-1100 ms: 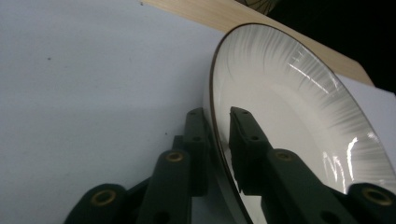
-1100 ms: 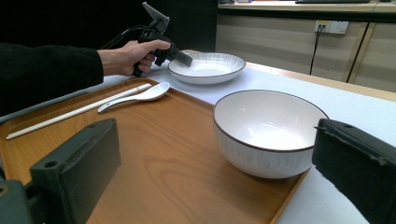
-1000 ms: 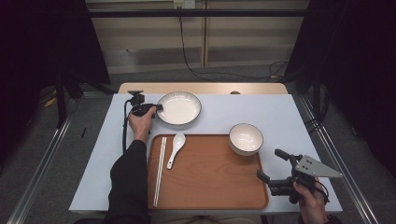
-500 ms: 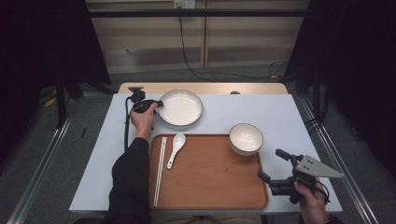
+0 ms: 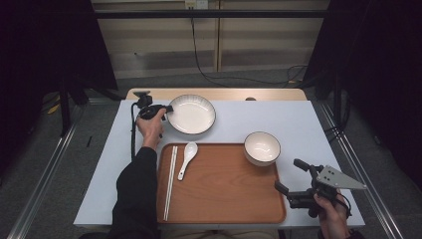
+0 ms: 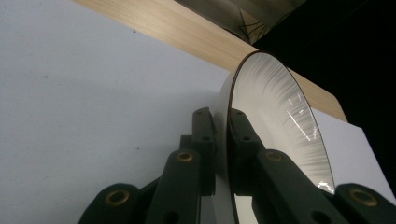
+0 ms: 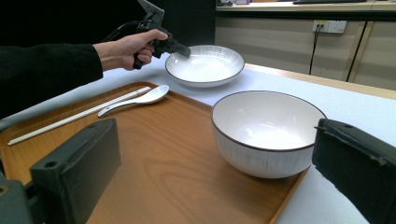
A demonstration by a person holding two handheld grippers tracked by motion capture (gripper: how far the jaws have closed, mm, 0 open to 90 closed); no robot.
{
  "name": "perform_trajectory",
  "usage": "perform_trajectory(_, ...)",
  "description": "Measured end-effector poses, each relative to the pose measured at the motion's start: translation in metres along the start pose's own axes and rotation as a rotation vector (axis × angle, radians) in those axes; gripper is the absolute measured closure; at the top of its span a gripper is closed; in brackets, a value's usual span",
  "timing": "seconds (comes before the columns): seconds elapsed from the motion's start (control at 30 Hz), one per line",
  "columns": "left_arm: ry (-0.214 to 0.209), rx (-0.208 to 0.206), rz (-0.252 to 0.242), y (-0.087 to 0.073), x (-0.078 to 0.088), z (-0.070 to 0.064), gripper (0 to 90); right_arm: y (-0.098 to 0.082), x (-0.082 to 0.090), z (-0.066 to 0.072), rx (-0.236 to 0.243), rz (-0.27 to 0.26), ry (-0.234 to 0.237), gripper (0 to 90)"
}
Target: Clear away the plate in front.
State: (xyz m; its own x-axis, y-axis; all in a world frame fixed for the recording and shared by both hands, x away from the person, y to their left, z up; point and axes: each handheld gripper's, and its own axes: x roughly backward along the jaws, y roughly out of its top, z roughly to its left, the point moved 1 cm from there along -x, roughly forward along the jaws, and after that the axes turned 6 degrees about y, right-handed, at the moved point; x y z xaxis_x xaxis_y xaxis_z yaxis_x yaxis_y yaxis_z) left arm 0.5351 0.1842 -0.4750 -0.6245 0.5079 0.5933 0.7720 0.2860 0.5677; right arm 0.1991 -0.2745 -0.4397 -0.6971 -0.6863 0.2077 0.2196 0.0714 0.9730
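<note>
A white ribbed plate with a dark rim lies on the white table cover at the back. My left gripper is shut on its left rim. In the left gripper view the two jaws pinch the plate edge between them, left gripper. The right gripper view shows the plate lying flat with the left gripper at its rim. My right gripper stands open at the tray's front right corner, nothing between its jaws. It faces the white bowl.
A wooden tray holds a white spoon and white chopsticks on its left side. The bowl sits at the tray's back right corner. Bare white table lies behind and right of the bowl.
</note>
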Motion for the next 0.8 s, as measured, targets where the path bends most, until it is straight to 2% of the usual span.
perform_trajectory(0.1,-0.034,0.005,-0.004,0.001,0.004,-0.003,83.8,0.0,0.0,0.0,0.0,-0.001,0.0,0.8)
perform_trajectory(0.2,-0.061,-0.04,0.008,0.002,0.008,-0.008,84.2,0.0,0.001,0.001,-0.007,0.003,-0.002,0.8)
perform_trajectory(0.37,-0.093,-0.066,0.027,0.004,0.017,-0.015,83.6,0.0,0.0,0.0,-0.005,0.0,-0.002,0.8)
perform_trajectory(0.4,-0.088,-0.072,0.02,0.004,0.019,-0.016,83.8,0.0,0.0,0.001,-0.004,0.001,-0.005,0.8)
perform_trajectory(0.43,-0.104,-0.075,0.024,0.005,0.022,-0.017,83.6,0.0,0.0,0.001,-0.004,0.001,-0.003,0.8)
perform_trajectory(0.57,-0.12,-0.087,0.026,0.005,0.032,-0.021,83.8,0.0,0.0,0.0,0.0,0.001,-0.005,0.8)
perform_trajectory(0.7,-0.141,-0.125,0.031,0.003,0.042,-0.025,83.7,0.0,0.0,0.0,-0.003,-0.001,-0.008,0.8)
perform_trajectory(0.8,-0.156,-0.131,0.026,0.001,0.048,-0.027,83.6,0.0,0.001,0.0,-0.001,-0.001,-0.007,0.8)
